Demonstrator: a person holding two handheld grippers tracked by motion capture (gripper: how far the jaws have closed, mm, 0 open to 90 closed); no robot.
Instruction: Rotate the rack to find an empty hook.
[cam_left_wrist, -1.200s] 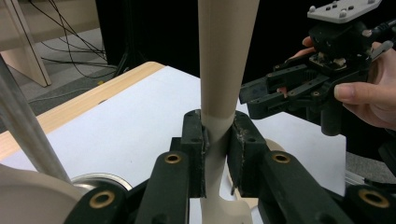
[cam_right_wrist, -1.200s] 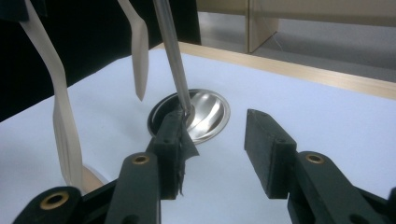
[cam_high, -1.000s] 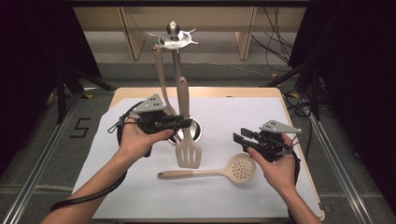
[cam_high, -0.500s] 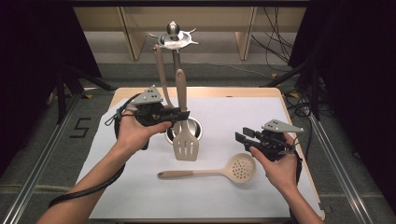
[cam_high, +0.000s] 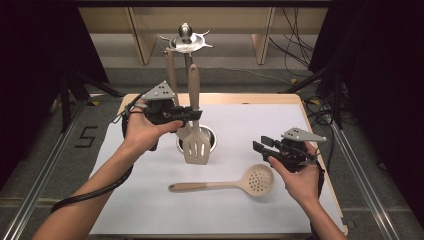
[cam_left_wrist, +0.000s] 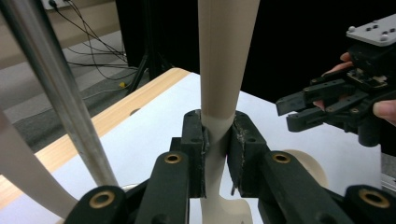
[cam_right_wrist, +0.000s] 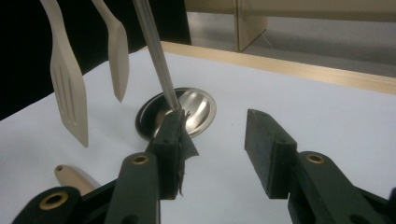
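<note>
Lifting spatula (cam_high: 194, 131) toward rack (cam_high: 186, 42) — left gripper (cam_left_wrist: 215, 154) clamped on its handle.
Risk: handle pivots in narrow grip, misses hook; right gripper (cam_right_wrist: 215, 149) open, empty — no backup.

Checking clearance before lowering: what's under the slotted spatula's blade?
The slotted spatula, clamped in the left tool, hangs over the front of the rack's round metal base. The blade covers part of that rim. White table cover lies around it.

Spatula (cam_high: 195, 145) looks like matt beige plastic, maybe silicone; the stand's pole (cam_right_wrist: 156, 56) and base (cam_right_wrist: 196, 112) are shiny polished metal, tabletop (cam_high: 250, 99) pale wood.
</note>
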